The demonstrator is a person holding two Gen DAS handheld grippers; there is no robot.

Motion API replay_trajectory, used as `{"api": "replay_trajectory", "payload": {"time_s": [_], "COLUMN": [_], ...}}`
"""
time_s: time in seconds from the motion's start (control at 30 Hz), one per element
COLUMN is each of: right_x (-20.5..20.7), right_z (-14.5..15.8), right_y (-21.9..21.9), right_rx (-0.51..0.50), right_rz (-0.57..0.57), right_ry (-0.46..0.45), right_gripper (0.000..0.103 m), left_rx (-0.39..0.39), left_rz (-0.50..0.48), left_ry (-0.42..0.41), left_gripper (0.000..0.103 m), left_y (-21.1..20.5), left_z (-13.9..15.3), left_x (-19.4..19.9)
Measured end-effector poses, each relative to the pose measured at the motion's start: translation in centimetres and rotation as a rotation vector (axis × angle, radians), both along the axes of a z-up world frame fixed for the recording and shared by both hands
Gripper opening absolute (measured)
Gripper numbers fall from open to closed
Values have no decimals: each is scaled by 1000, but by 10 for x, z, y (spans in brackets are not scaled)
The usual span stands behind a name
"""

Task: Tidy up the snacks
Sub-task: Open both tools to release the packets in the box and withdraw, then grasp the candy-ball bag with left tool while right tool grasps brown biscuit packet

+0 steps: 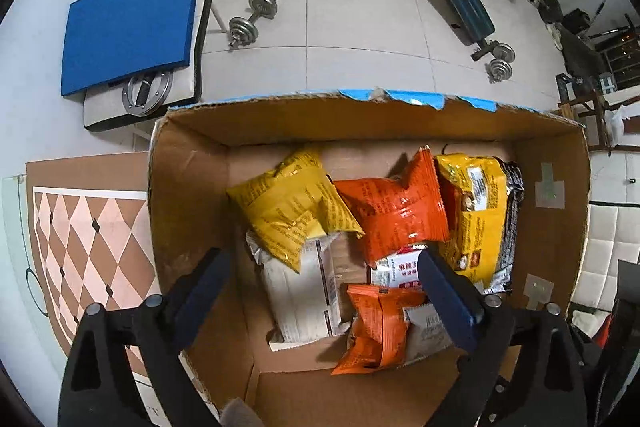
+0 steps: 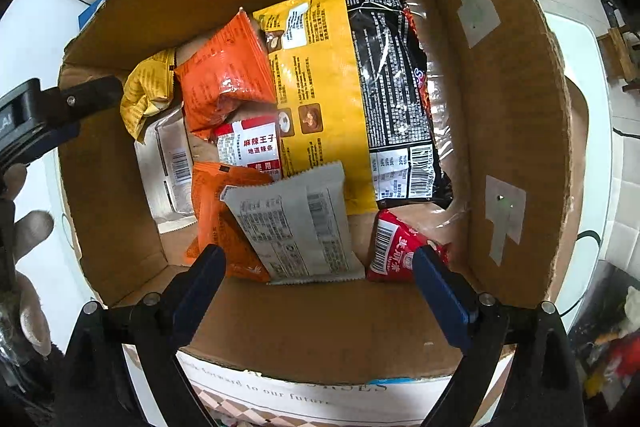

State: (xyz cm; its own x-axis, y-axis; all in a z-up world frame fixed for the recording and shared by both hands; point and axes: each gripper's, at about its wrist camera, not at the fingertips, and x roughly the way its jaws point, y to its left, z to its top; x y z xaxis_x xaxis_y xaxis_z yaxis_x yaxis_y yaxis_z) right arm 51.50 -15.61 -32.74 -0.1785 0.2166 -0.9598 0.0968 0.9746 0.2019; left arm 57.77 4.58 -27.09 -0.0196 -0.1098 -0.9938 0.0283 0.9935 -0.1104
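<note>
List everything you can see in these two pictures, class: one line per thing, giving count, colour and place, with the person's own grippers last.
cardboard box: 1, brown, on the patterned table
orange packets: 2, orange, box middle and near side
yellow packet: 1, yellow, box left
large yellow bag: 1, yellow, box right
black bag: 1, black, beside the right wall
white wrapper: 1, grey-white, near side
red packet: 1, red, near right corner
dumbbells: 2, metal, floor
left gripper: 1, black and blue, open over box
right gripper: 1, black and blue, open over box

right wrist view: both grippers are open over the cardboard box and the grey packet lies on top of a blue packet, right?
Not quite: the grey packet lies on an orange packet, not a blue one, as the right wrist view shows. The rest holds: the left gripper and right gripper are open over the cardboard box.
</note>
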Motion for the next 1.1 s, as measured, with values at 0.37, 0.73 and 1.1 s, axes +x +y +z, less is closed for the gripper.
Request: {"api": "replay_trajectory", "payload": {"time_s": [0.37, 0.73, 1.1], "right_x": [-20, -65, -128], "right_z": [27, 103, 105], "right_y": [-2, -8, -24], "right_rx": [-49, -122, -103], "right_rz": [26, 43, -23], "right_ry": [-103, -356, -414], "right_gripper": [97, 97, 96], "left_rx": [-21, 22, 70], "left_rz": [-2, 55, 161], "left_ry": [-105, -338, -421], "left_gripper": [97, 97, 97], "left_y": [-1, 9, 19], "left_z": [31, 91, 94], "left_x": [-49, -140, -226]}}
